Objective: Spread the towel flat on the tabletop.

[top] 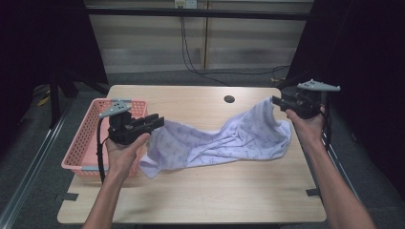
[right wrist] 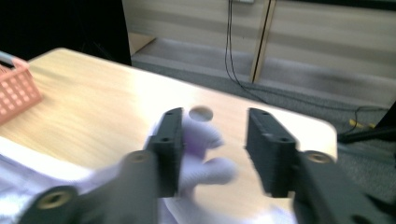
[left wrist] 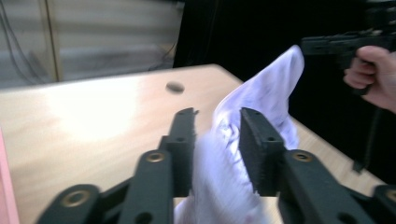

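Stretching between the two grippers, the cloth (top: 224,138) sags onto the table (top: 200,195), its near end beside the basket (top: 81,143) and its far corner lifted well away from it. The left gripper (top: 155,121), next to the basket, has its jaws spread with cloth lying between them; the right gripper (top: 277,101) also looks spread around the raised corner, though blur makes its hold uncertain. It seems a releasing or re-gripping step; next, both jaws need to clamp firmly before the cloth goes toward the basket.
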Available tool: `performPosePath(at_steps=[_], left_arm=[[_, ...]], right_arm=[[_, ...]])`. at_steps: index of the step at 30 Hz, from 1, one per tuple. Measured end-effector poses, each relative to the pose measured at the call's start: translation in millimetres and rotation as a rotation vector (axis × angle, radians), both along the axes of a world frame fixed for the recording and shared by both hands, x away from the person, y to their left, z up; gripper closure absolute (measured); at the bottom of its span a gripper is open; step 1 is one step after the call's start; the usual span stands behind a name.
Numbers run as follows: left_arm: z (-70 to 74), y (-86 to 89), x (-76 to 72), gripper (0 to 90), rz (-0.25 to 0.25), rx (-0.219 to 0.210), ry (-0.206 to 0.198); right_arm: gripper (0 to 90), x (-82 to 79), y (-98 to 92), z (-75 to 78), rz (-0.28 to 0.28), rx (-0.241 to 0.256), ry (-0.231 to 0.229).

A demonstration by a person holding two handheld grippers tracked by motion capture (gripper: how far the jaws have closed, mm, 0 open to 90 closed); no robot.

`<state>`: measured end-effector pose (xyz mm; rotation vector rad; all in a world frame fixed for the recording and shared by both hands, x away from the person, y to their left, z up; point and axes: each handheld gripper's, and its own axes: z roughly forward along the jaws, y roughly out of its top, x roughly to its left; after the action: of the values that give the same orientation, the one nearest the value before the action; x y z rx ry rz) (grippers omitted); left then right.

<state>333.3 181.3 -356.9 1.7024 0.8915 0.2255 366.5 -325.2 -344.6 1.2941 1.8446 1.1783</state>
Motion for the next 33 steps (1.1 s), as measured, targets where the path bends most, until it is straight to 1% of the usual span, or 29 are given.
performPosePath(at_steps=[2, 3, 5, 7, 8, 9, 10, 11, 13, 14, 15, 16, 17, 18, 19, 20, 21, 22, 23, 24, 25, 26, 27, 28, 29, 30, 31, 32, 33], left_arm=[[-10.3, -3.5, 1.3, 56.6, -0.01, 0.014, 0.031], [-14.7, -6.1, 0.0, 55.2, -0.033, 0.022, 0.04], [-23.7, -11.0, -4.9, 55.0, -0.05, 0.045, 0.048], [-37.2, -16.4, -9.1, 54.9, -0.098, 0.062, 0.073], [-46.2, -19.9, -11.6, 55.0, -0.11, 0.082, 0.092], [-51.6, -22.0, -12.6, 55.1, -0.121, 0.094, 0.105], [-60.6, -24.1, -13.9, 55.5, -0.148, 0.114, 0.121], [-66.4, -25.6, -14.3, 55.4, -0.162, 0.123, 0.131], [-82.0, -29.2, -14.8, 55.1, -0.18, 0.161, 0.16], [-89.8, -31.5, -15.6, 54.7, -0.186, 0.158, 0.177], [-96.8, -33.3, -15.8, 53.9, -0.201, 0.17, 0.188], [-102.6, -36.1, -16.6, 53.8, -0.201, 0.185, 0.197], [-107.1, -38.7, -16.8, 52.6, -0.219, 0.193, 0.213], [-110.0, -40.9, -16.8, 51.4, -0.229, 0.216, 0.209], [-112.1, -42.3, -17.3, 49.1, -0.221, 0.247, 0.191], [-115.6, -42.0, -16.6, 48.3, -0.221, 0.259, 0.191], [-118.4, -41.5, -16.1, 47.0, -0.218, 0.261, 0.2], [-123.3, -41.0, -15.4, 44.8, -0.217, 0.273, 0.207], [-127.8, -41.3, -14.6, 44.3, -0.214, 0.311, 0.208], [-132.6, -42.0, -13.7, 44.3, -0.211, 0.338, 0.198], [-133.6, -42.2, -13.3, 44.7, -0.215, 0.338, 0.196], [-132.8, -43.4, -13.7, 45.7, -0.217, 0.352, 0.186], [-132.5, -45.4, -14.5, 50.2, -0.215, 0.386, 0.166], [-134.1, -48.3, -16.1, 53.9, -0.207, 0.404, 0.158], [-135.3, -50.5, -16.8, 58.7, -0.213, 0.424, 0.157], [-135.3, -52.8, -18.0, 70.4, -0.196, 0.452, 0.136], [-134.9, -54.1, -18.1, 77.3, -0.19, 0.456, 0.143], [-134.7, -54.3, -17.5, 80.9, -0.215, 0.433, 0.176], [-134.9, -55.5, -18.7, 82.7, -0.23, 0.413, 0.195]], right_arm=[[49.8, -4.4, -0.2, -12.8, -0.007, -0.005, 0.006], [49.4, -8.3, -1.0, -18.4, 0.006, 0.005, 0.01], [49.4, -16.2, -1.4, -25.1, 0.02, 0.014, 0.013], [48.5, -27.5, -0.8, -32.5, 0.048, 0.04, 0.016], [48.4, -34.0, 0.9, -36.4, 0.059, 0.046, 0.021], [48.2, -42.5, 3.2, -41.3, 0.079, 0.032, 0.026], [47.9, -47.8, 4.2, -44.2, 0.087, 0.034, 0.026], [47.9, -56.3, 5.4, -48.6, 0.101, 0.038, 0.024], [47.9, -68.2, 7.1, -54.5, 0.117, 0.043, 0.026], [47.9, -74.3, 8.0, -58.0, 0.127, 0.057, 0.027], [47.9, -80.0, 8.8, -61.7, 0.139, 0.064, 0.033], [47.9, -85.9, 9.7, -65.7, 0.145, 0.065, 0.033], [47.9, -90.9, 11.2, -69.9, 0.155, 0.073, 0.043], [47.9, -95.8, 12.9, -73.9, 0.162, 0.072, 0.052], [47.9, -100.9, 14.3, -77.6, 0.162, 0.072, 0.05], [47.8, -105.8, 15.1, -81.2, 0.17, 0.082, 0.054], [47.3, -111.8, 15.5, -85.7, 0.18, 0.098, 0.054], [47.3, -115.2, 15.7, -88.3, 0.182, 0.1, 0.058], [47.2, -118.9, 16.0, -91.6, 0.188, 0.102, 0.065], [46.7, -122.4, 16.0, -94.4, 0.193, 0.103, 0.069], [46.6, -126.2, 15.5, -97.4, 0.192, 0.105, 0.074], [46.6, -128.3, 15.1, -99.1, 0.192, 0.109, 0.075], [46.6, -130.8, 14.6, -101.6, 0.191, 0.114, 0.081], [46.6, -133.1, 14.4, -104.8, 0.187, 0.113, 0.09], [46.6, -135.4, 14.7, -108.2, 0.187, 0.11, 0.099], [46.6, -137.3, 14.8, -111.2, 0.192, 0.107, 0.108], [46.6, -139.7, 15.2, -113.4, 0.19, 0.107, 0.117], [46.6, -142.6, 15.7, -114.9, 0.192, 0.111, 0.123], [46.6, -146.8, 17.2, -116.3, 0.199, 0.11, 0.128]])
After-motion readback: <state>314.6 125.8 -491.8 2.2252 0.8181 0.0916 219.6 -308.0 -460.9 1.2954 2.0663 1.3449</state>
